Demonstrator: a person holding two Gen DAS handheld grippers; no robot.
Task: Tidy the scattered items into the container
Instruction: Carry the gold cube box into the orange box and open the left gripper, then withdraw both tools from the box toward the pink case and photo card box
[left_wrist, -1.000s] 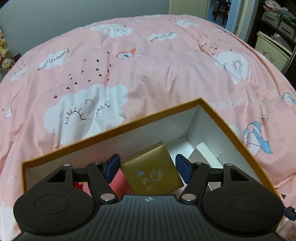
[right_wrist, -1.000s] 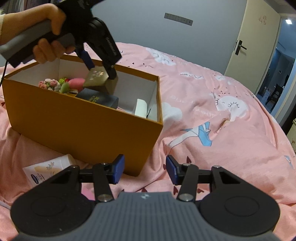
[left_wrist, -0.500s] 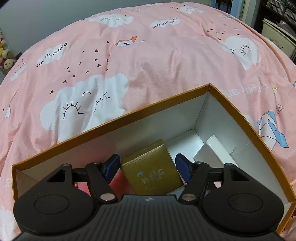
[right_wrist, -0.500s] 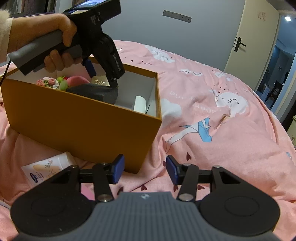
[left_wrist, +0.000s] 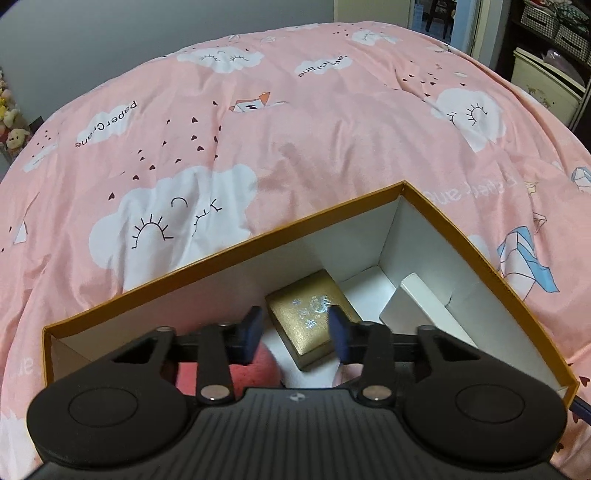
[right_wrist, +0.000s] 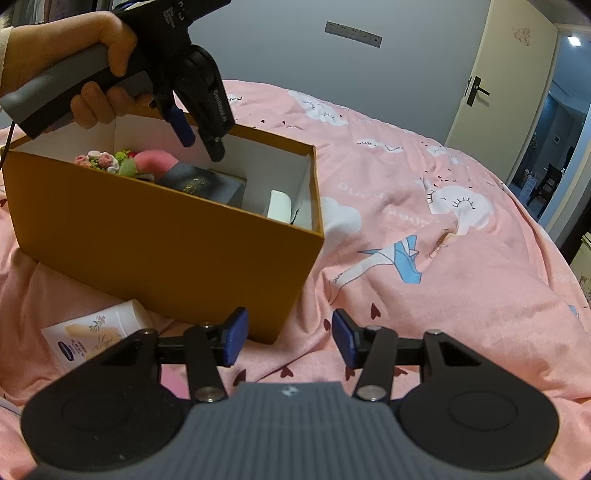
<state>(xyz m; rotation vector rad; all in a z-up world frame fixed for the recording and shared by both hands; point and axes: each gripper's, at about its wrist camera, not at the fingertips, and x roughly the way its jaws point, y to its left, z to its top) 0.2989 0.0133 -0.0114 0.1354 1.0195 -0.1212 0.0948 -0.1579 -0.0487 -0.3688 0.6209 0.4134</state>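
Observation:
An orange cardboard box (right_wrist: 159, 251) with a white inside (left_wrist: 436, 266) sits on the pink bed. A small gold box (left_wrist: 306, 321) lies inside it, beside a pink soft item (left_wrist: 236, 373) and a white packet (left_wrist: 421, 306). My left gripper (left_wrist: 295, 332) is open and empty, just above the gold box; it also shows over the box in the right wrist view (right_wrist: 201, 142). My right gripper (right_wrist: 290, 341) is open and empty, low in front of the box's near corner. A cream tube (right_wrist: 96, 332) lies on the bed to its left.
Flowers (right_wrist: 107, 162) and a dark box (right_wrist: 207, 184) also lie in the orange box. The pink quilt (left_wrist: 258, 147) spreads all around. A door (right_wrist: 498, 77) and shelves (left_wrist: 546, 44) stand beyond the bed.
My left gripper has let go of the gold box, which now lies in the orange box, and has lifted clear of it. My right gripper has barely moved.

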